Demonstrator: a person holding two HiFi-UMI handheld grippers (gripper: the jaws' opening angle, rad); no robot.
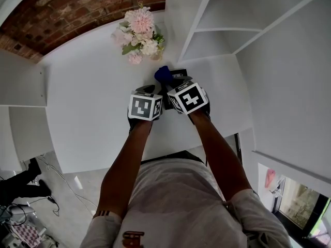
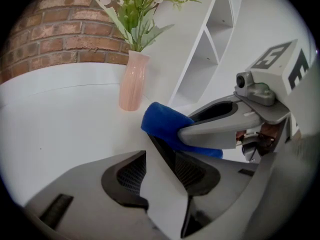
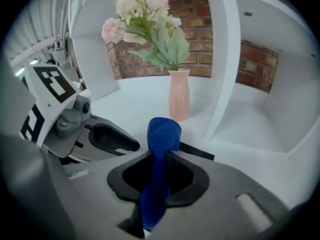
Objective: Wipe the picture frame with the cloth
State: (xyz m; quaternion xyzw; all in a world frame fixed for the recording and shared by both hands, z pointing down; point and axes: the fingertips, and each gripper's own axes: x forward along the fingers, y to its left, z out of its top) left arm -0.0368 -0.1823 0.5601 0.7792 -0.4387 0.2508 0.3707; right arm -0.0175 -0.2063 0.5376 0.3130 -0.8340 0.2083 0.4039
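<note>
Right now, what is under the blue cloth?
The cloth, pinched in the right tool, lies over the upper edge of the picture frame held in the left tool. That part of the edge is covered; the frame's pale face shows below.

Background fittings: table, wall, shelving, floral piece.
Pink vase point(image 2: 133, 81), upright on the white table point(image 1: 88, 112), holding pale pink and white flowers point(image 1: 140, 32) with green leaves. Red brick wall point(image 1: 77, 6) behind the table's far edge. White open shelving unit point(image 1: 227, 25) at the table's right, near the vase. Grey floor point(image 1: 67, 190) below the table's near edge, with loose cables point(image 1: 54, 170).
</note>
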